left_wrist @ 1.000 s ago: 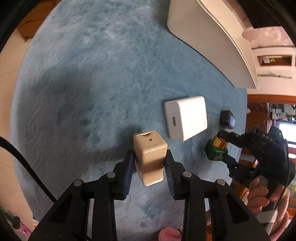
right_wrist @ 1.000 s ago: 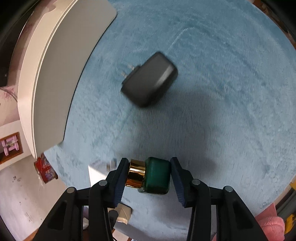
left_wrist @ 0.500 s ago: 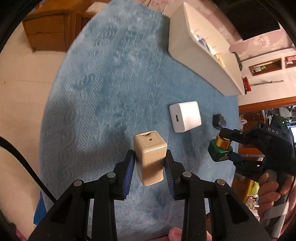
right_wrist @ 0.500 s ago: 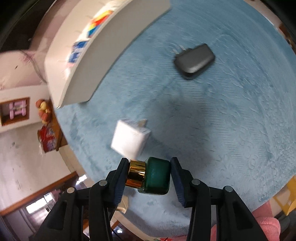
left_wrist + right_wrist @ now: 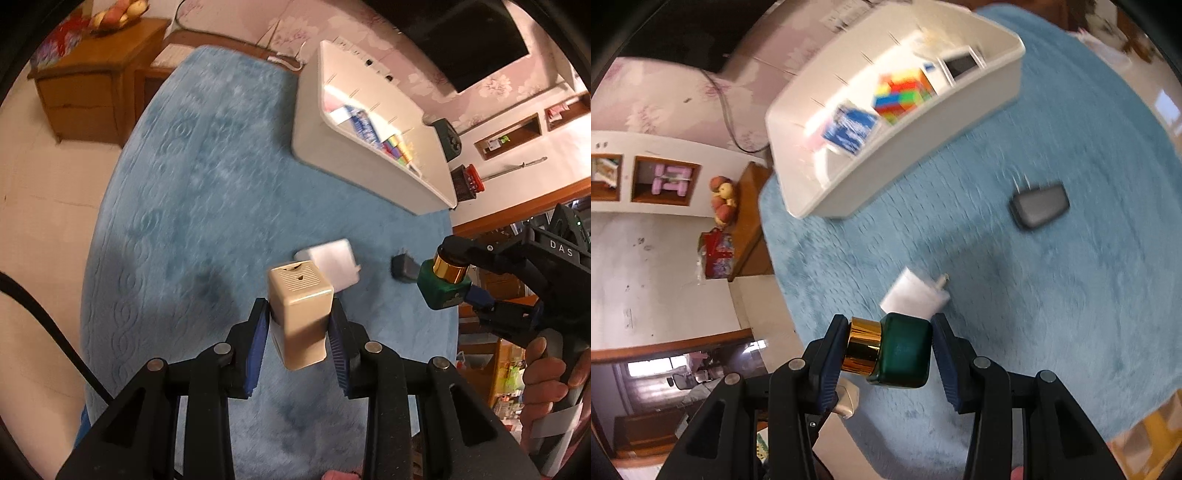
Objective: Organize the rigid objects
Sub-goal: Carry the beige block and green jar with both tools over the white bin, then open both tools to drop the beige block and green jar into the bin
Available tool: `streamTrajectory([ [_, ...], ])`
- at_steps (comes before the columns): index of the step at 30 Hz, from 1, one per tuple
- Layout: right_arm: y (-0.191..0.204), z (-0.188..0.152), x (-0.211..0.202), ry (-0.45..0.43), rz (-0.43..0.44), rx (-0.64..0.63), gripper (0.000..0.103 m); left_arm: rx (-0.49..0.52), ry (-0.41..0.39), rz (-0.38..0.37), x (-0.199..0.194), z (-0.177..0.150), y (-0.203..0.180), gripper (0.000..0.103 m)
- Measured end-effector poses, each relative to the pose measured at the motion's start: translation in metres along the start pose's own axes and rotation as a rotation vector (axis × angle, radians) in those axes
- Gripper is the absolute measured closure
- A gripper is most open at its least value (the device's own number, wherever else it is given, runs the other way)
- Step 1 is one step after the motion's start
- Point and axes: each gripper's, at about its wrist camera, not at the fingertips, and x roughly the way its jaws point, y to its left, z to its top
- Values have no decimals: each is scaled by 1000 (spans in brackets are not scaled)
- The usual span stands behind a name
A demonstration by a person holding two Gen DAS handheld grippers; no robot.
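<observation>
Hands are holding both grippers tilted steeply downward above a blue rug. The left gripper (image 5: 298, 328) is clenching a beige box (image 5: 300, 314) between its blue pads, the box standing upright with its slotted end pointing away from the camera. The right gripper (image 5: 888, 352) is grasping a small green bottle (image 5: 903, 356) lying sideways in its jaws, one pad pressing on the gold cap (image 5: 862, 350) and the other on the bottle's base. In the left wrist view a hand (image 5: 550, 373) is wrapping around the right gripper's handle at the right edge of the picture.

Below the grippers, the blue rug (image 5: 207, 192) is covering the surface. A white charger (image 5: 916, 295) is lying on it just beyond the green bottle, with its prongs pointing to the right in the right wrist view, and a dark charger (image 5: 1039, 205) is lying well apart from it, farther out. Both are blurred. Beyond them, a long white bin (image 5: 897, 147) is sitting on the rug, holding a colourful cube (image 5: 903, 94), a blue and white packet (image 5: 851, 127) and a white device with a dark face (image 5: 960, 64).

Open rug is stretching wide between the chargers and the bin. A wooden cabinet (image 5: 99, 88) is standing past the rug's far edge
</observation>
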Motion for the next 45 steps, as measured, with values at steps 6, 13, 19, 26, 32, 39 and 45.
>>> streamTrajectory([
  [6, -5, 23, -23, -81, 34, -56, 57, 33, -46, -4, -2, 19, -30, 69],
  [13, -19, 56, -50, -170, 73, -107, 57, 72, -118, -9, 0, 51, -71, 69],
  [19, -28, 81, -65, -249, 106, -163, 57, 90, -163, -12, 7, 77, -98, 69],
  [26, -34, 113, -66, -338, 105, -245, 57, 101, -205, -17, 26, 107, -119, 69],
  [32, -39, 136, -53, -388, 78, -313, 57, 99, -236, -22, 43, 128, -130, 69],
  [39, -39, 150, -38, -455, 31, -422, 57, 104, -258, -13, 63, 148, -135, 69],
  [45, -38, 155, -28, -508, -19, -513, 57, 130, -257, 3, 77, 156, -141, 69],
])
